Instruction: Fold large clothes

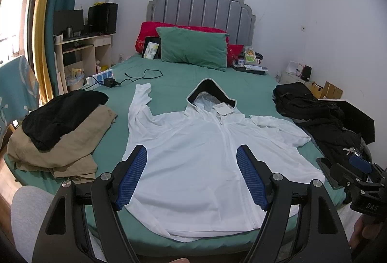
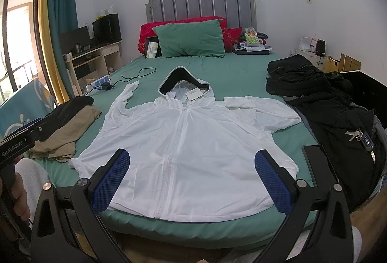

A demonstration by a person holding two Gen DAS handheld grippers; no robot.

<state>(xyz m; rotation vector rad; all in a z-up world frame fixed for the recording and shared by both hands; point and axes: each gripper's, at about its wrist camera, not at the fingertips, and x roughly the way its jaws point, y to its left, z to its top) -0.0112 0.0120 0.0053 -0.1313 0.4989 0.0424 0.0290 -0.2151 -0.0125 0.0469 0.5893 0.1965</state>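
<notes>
White hooded jacket (image 1: 205, 156) lies flat on the green bed (image 1: 174, 83), zipped, right in front of both tools. Left gripper (image 1: 191, 161) and right gripper (image 2: 192, 166) hang above its bottom edge, fingers spread wide, holding nothing.

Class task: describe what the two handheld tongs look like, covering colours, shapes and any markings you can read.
Both the left tongs and right tongs have black angular frames with triangular cut-outs, round silver bolts at the joints, and blue waffle-textured pads on the inner faces of the fingers. Seen from the opposite camera, the left body reads "GenRobot.AI"; the right shows "DAS".
</notes>
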